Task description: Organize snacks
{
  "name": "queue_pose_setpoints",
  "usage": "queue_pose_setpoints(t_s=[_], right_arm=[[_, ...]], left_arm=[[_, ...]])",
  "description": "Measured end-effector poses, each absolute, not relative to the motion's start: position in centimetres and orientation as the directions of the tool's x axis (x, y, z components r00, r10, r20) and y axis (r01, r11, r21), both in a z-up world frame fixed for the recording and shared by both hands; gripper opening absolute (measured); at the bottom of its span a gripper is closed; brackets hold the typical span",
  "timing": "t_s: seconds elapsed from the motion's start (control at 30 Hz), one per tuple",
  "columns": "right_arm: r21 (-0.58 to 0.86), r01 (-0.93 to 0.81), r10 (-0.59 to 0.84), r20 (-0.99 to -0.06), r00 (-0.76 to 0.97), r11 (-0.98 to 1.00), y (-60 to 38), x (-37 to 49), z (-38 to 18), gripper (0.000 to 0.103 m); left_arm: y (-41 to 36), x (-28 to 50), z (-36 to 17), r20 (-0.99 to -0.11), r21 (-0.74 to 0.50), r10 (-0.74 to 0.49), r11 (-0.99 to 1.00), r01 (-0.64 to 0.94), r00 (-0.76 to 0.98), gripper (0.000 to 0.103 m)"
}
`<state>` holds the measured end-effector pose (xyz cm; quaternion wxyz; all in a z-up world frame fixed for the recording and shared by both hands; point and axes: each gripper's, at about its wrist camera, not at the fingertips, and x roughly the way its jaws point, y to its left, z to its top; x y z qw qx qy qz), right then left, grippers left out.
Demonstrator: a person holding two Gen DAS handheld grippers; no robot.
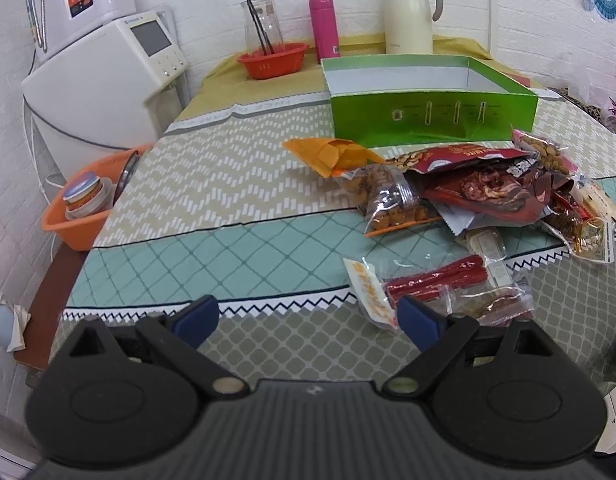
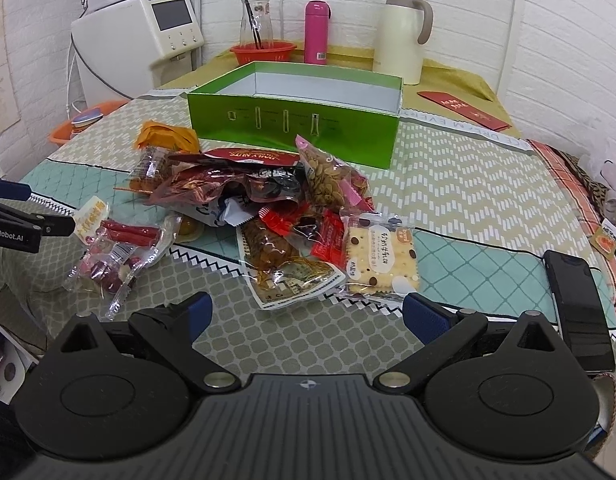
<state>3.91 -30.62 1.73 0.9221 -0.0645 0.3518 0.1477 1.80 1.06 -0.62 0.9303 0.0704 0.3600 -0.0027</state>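
A heap of snack packets (image 1: pixel 480 188) (image 2: pixel 263 200) lies mid-table in front of an open green box (image 1: pixel 432 114) (image 2: pixel 295 130) whose white inside looks bare. Nearest the left gripper (image 1: pixel 308 318) lies a clear packet of red sausage sticks (image 1: pixel 436 280) (image 2: pixel 127 232), just right of its right finger. That gripper stands open with nothing between its fingers. The right gripper (image 2: pixel 305 316) is open too, hovering just short of a cracker packet (image 2: pixel 382 256) and a clear packet of brown snacks (image 2: pixel 283 268). The left gripper's side shows at the left edge of the right wrist view.
A black phone (image 2: pixel 580 308) lies at the table's right edge. At the back stand a cream thermos jug (image 1: pixel 410 12), a pink bottle (image 1: pixel 324 26) and a red bowl (image 1: pixel 273 60) with a glass carafe. An orange basket (image 1: pixel 87 208) hangs off the left edge beside a white appliance (image 1: pixel 107 80).
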Motion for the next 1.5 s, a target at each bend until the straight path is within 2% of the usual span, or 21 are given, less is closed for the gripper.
queue_pose_setpoints(t_s=[0.3, 0.43, 0.5, 0.6, 0.8, 0.97, 1.0, 1.1, 1.13, 1.2, 1.23, 1.3, 1.37, 1.4, 1.43, 1.47, 1.5], right_arm=[[0.072, -0.54, 0.447, -0.657, 0.607, 0.839, -23.4, 4.0, 1.1, 0.103], [0.066, -0.668, 0.539, -0.653, 0.532, 0.741, -19.8, 3.7, 0.5, 0.103], [0.033, -0.707, 0.54, -0.671, 0.508, 0.707, -18.6, 3.8, -0.3, 0.103], [-0.017, -0.707, 0.516, -0.672, 0.532, 0.707, -18.2, 4.2, -1.0, 0.103], [-0.006, -0.561, 0.411, -0.672, 0.615, 0.828, -20.4, 6.8, -1.8, 0.103], [0.041, -0.544, 0.431, -0.662, 0.613, 0.838, -22.6, 6.5, -1.5, 0.103], [0.043, -0.547, 0.436, -0.658, 0.614, 0.836, -22.8, 6.3, -1.4, 0.103], [0.048, -0.562, 0.455, -0.646, 0.613, 0.826, -22.9, 5.9, -1.3, 0.103], [0.059, -0.569, 0.468, -0.643, 0.607, 0.82, -22.8, 6.0, -1.4, 0.103], [0.081, -0.576, 0.488, -0.636, 0.599, 0.813, -22.6, 6.4, -1.5, 0.103], [0.087, -0.576, 0.492, -0.632, 0.599, 0.813, -22.5, 6.6, -1.5, 0.103], [0.097, -0.574, 0.497, -0.63, 0.597, 0.813, -22.4, 6.8, -1.6, 0.103], [0.107, -0.567, 0.498, -0.628, 0.598, 0.817, -22.3, 7.1, -1.7, 0.103], [0.113, -0.561, 0.496, -0.629, 0.598, 0.82, -22.3, 7.2, -1.8, 0.103], [0.114, -0.552, 0.49, -0.629, 0.604, 0.826, -22.4, 7.3, -1.9, 0.103], [0.108, -0.549, 0.487, -0.622, 0.613, 0.829, -22.5, 7.2, -1.9, 0.103], [0.111, -0.546, 0.486, -0.621, 0.614, 0.831, -22.6, 7.2, -1.9, 0.094]], left_arm=[[4.4, 1.8, -0.6, -0.676, -0.003, -0.031, 0.999, 0.04, 0.736, 0.091], [5.2, 1.0, -0.3, -0.66, -0.039, -0.068, 0.998, 0.057, 0.748, 0.091], [5.6, 0.8, -0.2, -0.657, -0.078, -0.11, 0.994, 0.077, 0.746, 0.091], [5.8, 1.0, -0.3, -0.652, -0.139, -0.175, 0.984, 0.111, 0.738, 0.091], [5.0, 1.9, -0.6, -0.658, -0.203, -0.275, 0.961, 0.186, 0.701, 0.09], [4.3, 4.0, -1.4, -0.679, -0.248, -0.336, 0.942, 0.227, 0.653, 0.089], [4.2, 4.5, -1.6, -0.686, -0.256, -0.342, 0.94, 0.227, 0.643, 0.087], [4.0, 6.1, -2.6, -0.715, -0.292, -0.367, 0.93, 0.222, 0.595, 0.054], [4.0, 6.4, -2.7, -0.711, -0.3, -0.371, 0.928, 0.22, 0.598, 0.051], [4.0, 6.8, -2.7, -0.711, -0.307, -0.374, 0.927, 0.216, 0.595, 0.045], [4.0, 7.0, -2.6, -0.706, -0.323, -0.388, 0.921, 0.217, 0.592, 0.046], [3.9, 7.2, -2.7, -0.702, -0.339, -0.397, 0.916, 0.212, 0.592, 0.054], [3.5, 7.4, -2.8, -0.703, -0.326, -0.394, 0.918, 0.225, 0.592, 0.055], [3.1, 7.3, -2.8, -0.707, -0.306, -0.393, 0.92, 0.246, 0.589, 0.044], [2.7, 7.1, -2.8, -0.707, -0.294, -0.399, 0.917, 0.271, 0.584, 0.017], [2.3, 7.0, -2.8, -0.708, -0.282, -0.402, 0.915, 0.289, 0.58, 0.013], [1.9, 6.8, -2.8, -0.71, -0.265, -0.396, 0.916, 0.301, 0.583, 0.011]])
